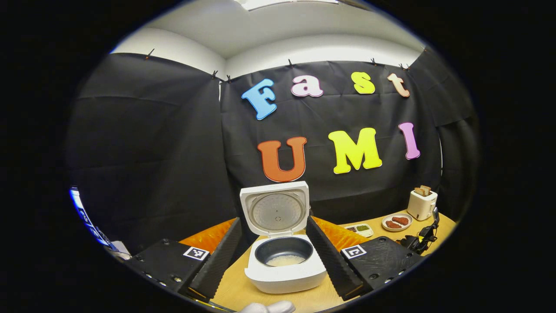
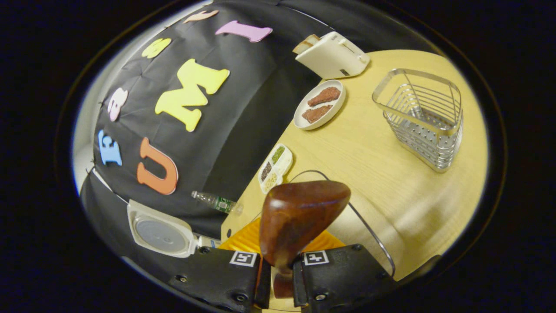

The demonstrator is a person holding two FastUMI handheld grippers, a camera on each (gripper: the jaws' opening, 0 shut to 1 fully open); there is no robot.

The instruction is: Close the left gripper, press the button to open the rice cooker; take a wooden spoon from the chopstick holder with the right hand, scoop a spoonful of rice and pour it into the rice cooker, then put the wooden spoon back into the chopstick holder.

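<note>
Right gripper (image 2: 278,278) clamps wooden spoon (image 2: 299,217); left gripper (image 1: 278,256) apart; no legible labels.

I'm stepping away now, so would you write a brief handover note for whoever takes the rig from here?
Left gripper: open, empty, facing the rice cooker.
Right gripper: shut on the wooden spoon, bowl end forward above the table.
Rice cooker: lid up; rice lies in the inner pot.
Chopstick holder: wire basket ahead of the right gripper, nothing in it.
Done: button pressed, spoon taken; rice appears poured.
Left: put the spoon back into the chopstick holder.
</note>
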